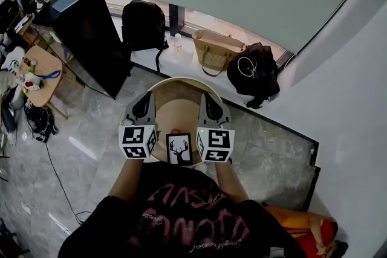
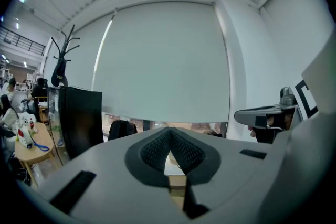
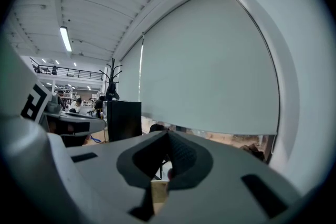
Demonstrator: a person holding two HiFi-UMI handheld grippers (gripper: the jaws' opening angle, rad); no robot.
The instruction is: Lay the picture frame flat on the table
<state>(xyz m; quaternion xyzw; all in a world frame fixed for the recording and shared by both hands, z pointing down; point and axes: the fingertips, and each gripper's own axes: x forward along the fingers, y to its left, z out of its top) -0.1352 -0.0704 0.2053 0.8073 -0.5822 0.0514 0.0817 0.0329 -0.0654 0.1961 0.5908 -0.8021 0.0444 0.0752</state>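
A small black picture frame (image 1: 179, 149) with a deer silhouette sits at the near edge of the round wooden table (image 1: 179, 107), its face turned up toward the head camera. I cannot tell whether it leans on a stand or lies flat. My left gripper (image 1: 145, 101) is to its left and my right gripper (image 1: 209, 101) to its right; both point away over the table, and neither touches the frame. In the left gripper view the left gripper (image 2: 169, 134) has its pads meeting with nothing between them. The right gripper (image 3: 167, 136) looks the same. The frame is absent from both gripper views.
A small red thing (image 1: 175, 130) lies on the table just beyond the frame. Past the table a backpack (image 1: 143, 24), a bottle (image 1: 178, 42), a woven handbag (image 1: 216, 50) and a black bag (image 1: 254, 70) line a white ledge. A black cabinet (image 1: 91, 36) stands at left.
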